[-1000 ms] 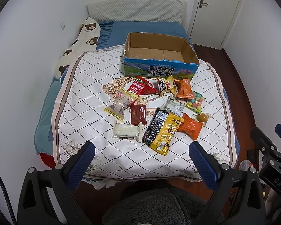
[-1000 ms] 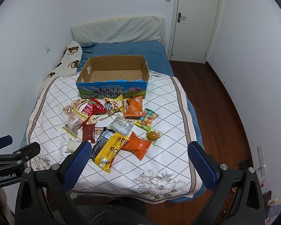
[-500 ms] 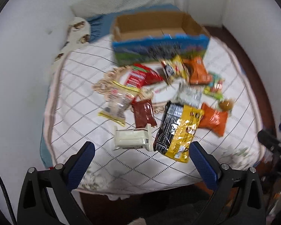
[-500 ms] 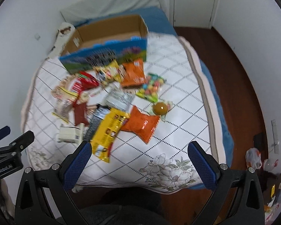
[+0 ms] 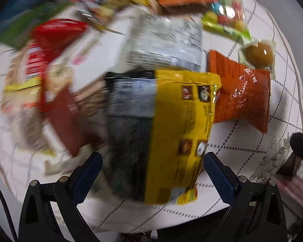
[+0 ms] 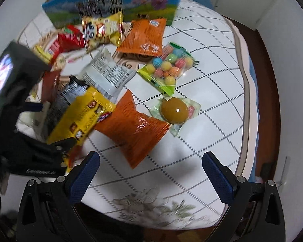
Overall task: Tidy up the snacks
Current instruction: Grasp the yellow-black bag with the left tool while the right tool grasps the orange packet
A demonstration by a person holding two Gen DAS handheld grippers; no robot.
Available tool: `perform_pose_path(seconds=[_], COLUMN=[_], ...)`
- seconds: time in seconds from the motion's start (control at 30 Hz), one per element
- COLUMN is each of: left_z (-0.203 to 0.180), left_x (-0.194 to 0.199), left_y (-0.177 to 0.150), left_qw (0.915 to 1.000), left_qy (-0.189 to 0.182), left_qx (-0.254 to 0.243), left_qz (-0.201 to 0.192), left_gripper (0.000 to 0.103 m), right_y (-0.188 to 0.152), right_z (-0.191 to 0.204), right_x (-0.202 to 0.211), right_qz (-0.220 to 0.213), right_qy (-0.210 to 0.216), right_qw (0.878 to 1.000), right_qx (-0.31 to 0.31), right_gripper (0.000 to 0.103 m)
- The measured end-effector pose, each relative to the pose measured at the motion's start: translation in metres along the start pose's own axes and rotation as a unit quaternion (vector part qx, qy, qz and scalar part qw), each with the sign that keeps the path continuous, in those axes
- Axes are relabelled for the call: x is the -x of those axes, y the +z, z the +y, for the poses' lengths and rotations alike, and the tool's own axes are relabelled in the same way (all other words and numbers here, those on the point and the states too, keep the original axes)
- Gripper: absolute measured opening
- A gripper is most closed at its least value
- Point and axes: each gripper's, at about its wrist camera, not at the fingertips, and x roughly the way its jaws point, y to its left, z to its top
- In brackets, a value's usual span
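Snacks are lying loose on the quilted bed cover [image 6: 212, 92] in front of the blue milk carton box [image 6: 115, 2], likely their destination. Left gripper [image 5: 151, 176] is hanging wide open and empty, its fingers straddling the yellow-and-black snack bag [image 5: 167, 133], whose long axis is pointing away towards the box. Right gripper [image 6: 150, 170] is gaping empty near the orange chip packet [image 6: 133, 125]

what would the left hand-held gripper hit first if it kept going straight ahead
Most likely the yellow and black snack bag, which lies between the open left hand-held gripper fingers; blur makes depth uncertain.
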Motion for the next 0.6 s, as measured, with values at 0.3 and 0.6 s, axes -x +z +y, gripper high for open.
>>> perform_pose_path(seconds=[0.3,0.6], left_z=[0.020,0.045], left_x=[-0.007,-0.009], left_y=[-0.002,-0.031], left_qw=[0.9974,0.9828], left_qy=[0.009,0.008], left_qx=[0.070,0.183], left_qz=[-0.008,-0.021], left_gripper=[0.085,0.085], right_y=[0.016,0.048], right_z=[0.008,0.046], right_x=[-0.026,-0.063], right_qz=[0.033,0.059], right_qy=[-0.002,0.000], right_qw=[0.995,0.977], right_qx=[0.091,0.207], right_gripper=[0.102,0.090])
